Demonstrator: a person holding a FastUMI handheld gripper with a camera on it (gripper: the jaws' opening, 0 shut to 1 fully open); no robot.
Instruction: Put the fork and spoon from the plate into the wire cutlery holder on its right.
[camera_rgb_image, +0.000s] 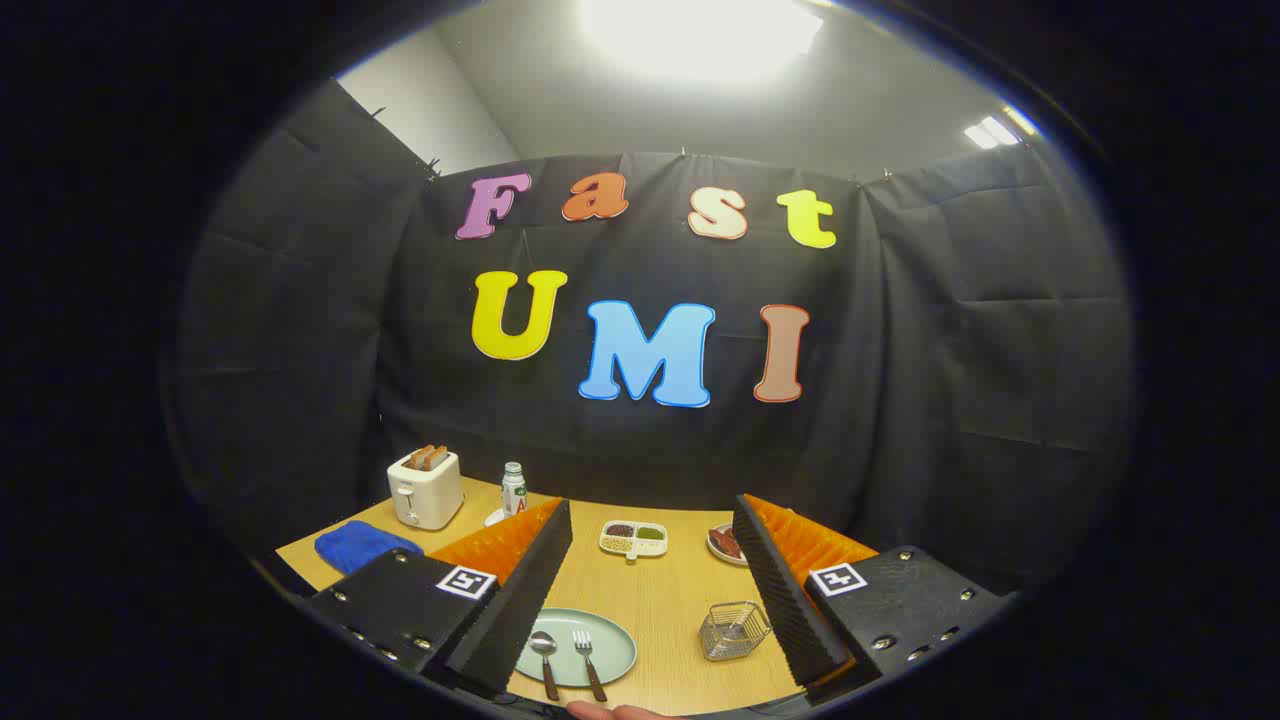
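Gripper view. The tongs (650, 590) are held above the near edge of the light wooden surface (670, 600), tilted so the view looks along the surface toward the booth wall. Their two fingers stand wide apart, nothing between them pressed or held. A sliver of a hand (615, 711) shows at the very bottom, below the fingers.

Between the fingers, close in and toward the left finger, lies the pale green round plate (605, 640). On it rest the metal spoon with a dark wooden handle (545, 660) and, just to its right, the metal fork with a dark wooden handle (588, 660). Both lie side by side, heads pointing away from the tongs, handles toward them; they are near each other, but I cannot tell if they touch.

The small wire cutlery holder (733, 630) stands upright on the surface to the right of the plate, apart from it and just beside the inner face of the right finger.

Beyond the fingers: a white divided dish with three fillings (633, 539) sits mid-surface; a small plate with reddish food (724, 543) is partly hidden by the right finger. Off past the left finger stand a white toaster with bread slices in it (426, 487), a small white bottle with a green cap (513, 489), and a folded blue cloth (364, 546).
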